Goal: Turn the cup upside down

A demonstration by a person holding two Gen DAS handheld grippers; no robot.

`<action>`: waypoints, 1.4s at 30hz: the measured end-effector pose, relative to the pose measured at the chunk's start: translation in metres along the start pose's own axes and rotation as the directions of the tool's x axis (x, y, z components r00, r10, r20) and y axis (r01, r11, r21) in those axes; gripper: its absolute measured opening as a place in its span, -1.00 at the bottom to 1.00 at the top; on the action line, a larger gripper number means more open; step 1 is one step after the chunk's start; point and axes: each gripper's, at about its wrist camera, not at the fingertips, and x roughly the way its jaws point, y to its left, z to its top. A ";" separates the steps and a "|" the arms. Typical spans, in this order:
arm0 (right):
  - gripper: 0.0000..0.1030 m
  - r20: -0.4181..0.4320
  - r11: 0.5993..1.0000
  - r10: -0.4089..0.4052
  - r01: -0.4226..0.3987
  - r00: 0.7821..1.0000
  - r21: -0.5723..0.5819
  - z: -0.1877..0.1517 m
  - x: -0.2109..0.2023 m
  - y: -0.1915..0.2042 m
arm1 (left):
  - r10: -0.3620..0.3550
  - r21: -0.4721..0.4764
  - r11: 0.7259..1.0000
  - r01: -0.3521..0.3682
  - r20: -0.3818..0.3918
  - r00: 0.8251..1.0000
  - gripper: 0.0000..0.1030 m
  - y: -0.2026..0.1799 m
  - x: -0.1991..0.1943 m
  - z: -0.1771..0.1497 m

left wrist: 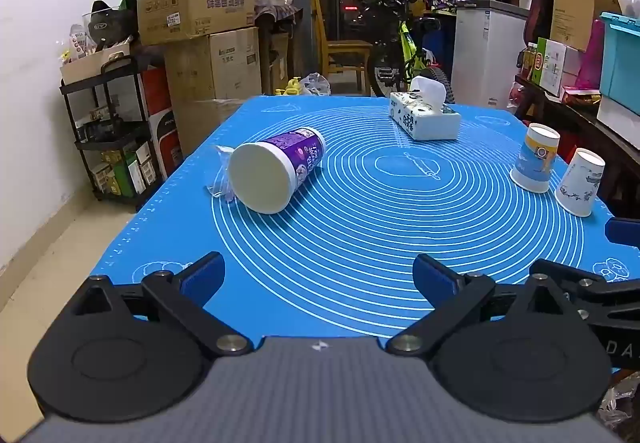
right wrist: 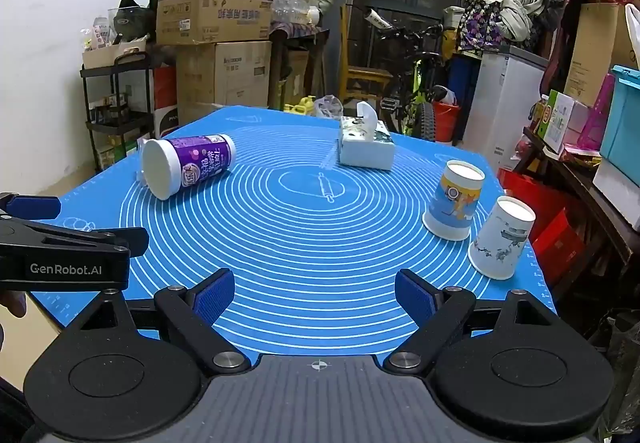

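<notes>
the purple cup (left wrist: pixel 276 167) lies on its side at the far left of the blue mat (left wrist: pixel 360 243). two paper cups (right wrist: pixel 454 205) stand upside down at the right, a tissue box (left wrist: pixel 424 119) at the back. left gripper (left wrist: pixel 318 279) and right gripper (right wrist: pixel 314 293) gape wide, holding nothing.

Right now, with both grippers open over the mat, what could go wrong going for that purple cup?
The purple cup lies on its side near the mat's left edge, so a nudge might roll it off. Crinkled clear plastic behind it could snag a finger. The two paper cups, already upside down near the right edge, look easy to knock over.
</notes>
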 end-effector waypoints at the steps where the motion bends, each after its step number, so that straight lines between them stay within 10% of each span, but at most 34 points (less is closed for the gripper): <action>1: 0.72 0.000 1.000 -0.001 0.001 1.000 0.000 0.000 0.000 0.000 | 0.000 0.000 1.000 0.000 0.001 1.000 0.93 -0.002 0.000 0.000; 42: 0.72 -0.002 1.000 -0.006 0.005 1.000 -0.008 0.000 -0.001 0.000 | 0.004 0.001 1.000 -0.004 0.003 1.000 0.93 -0.008 -0.003 -0.002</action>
